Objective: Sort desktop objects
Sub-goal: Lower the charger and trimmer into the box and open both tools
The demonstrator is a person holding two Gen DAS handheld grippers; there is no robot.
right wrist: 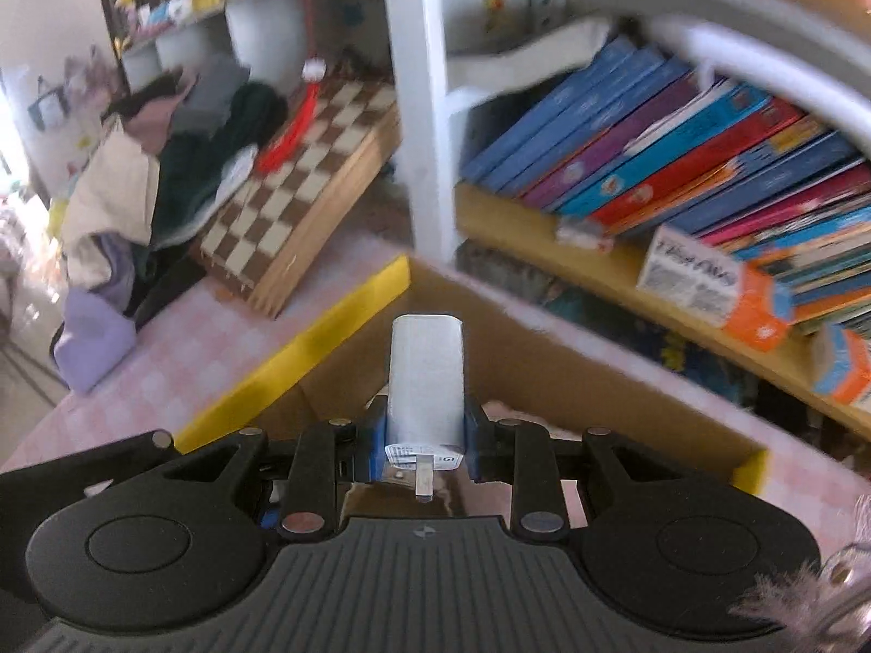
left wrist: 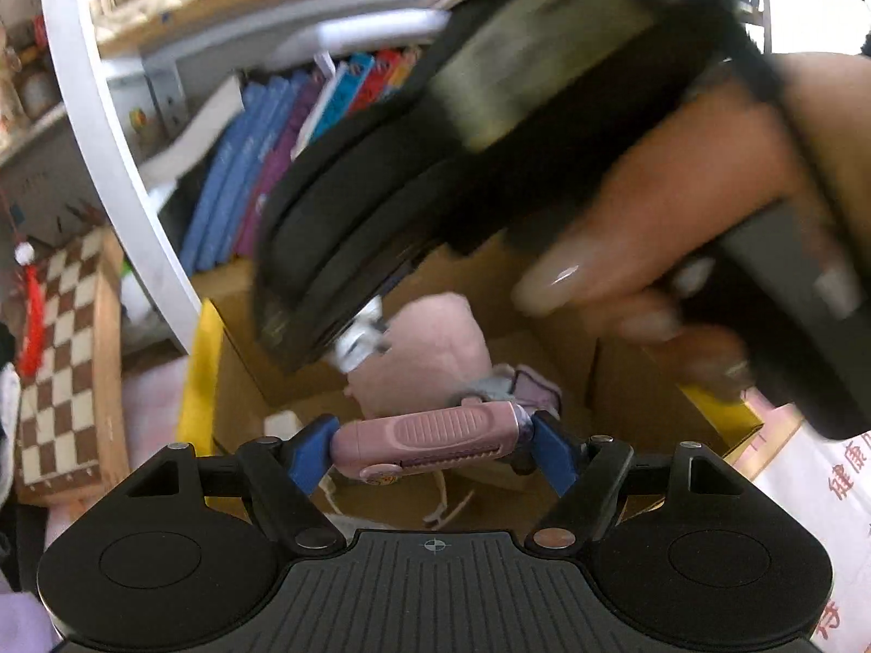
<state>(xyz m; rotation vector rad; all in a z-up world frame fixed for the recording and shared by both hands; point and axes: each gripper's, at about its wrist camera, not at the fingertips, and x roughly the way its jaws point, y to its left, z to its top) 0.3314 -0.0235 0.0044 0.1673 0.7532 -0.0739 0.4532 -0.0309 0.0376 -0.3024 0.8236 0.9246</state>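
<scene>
My left gripper (left wrist: 433,443) is shut on a pink ridged handheld device (left wrist: 435,438), held crosswise between the blue fingertips over an open cardboard box (left wrist: 245,359) with yellow flaps. A pink plush item (left wrist: 430,353) lies inside the box. My right gripper (right wrist: 424,438) is shut on a white charger plug (right wrist: 425,381), its metal prong pointing back at the camera, above the same box (right wrist: 522,359). In the left wrist view the right gripper and the hand holding it (left wrist: 626,250) fill the upper right, with the white charger (left wrist: 362,340) at its tip over the box.
A shelf of slanted books (right wrist: 680,147) stands behind the box. A wooden chessboard (right wrist: 305,185) leans by the white shelf post (right wrist: 419,109). A clothes pile (right wrist: 163,152) lies at left on the pink checkered cloth (right wrist: 179,364). Orange-white boxes (right wrist: 718,288) sit on the shelf.
</scene>
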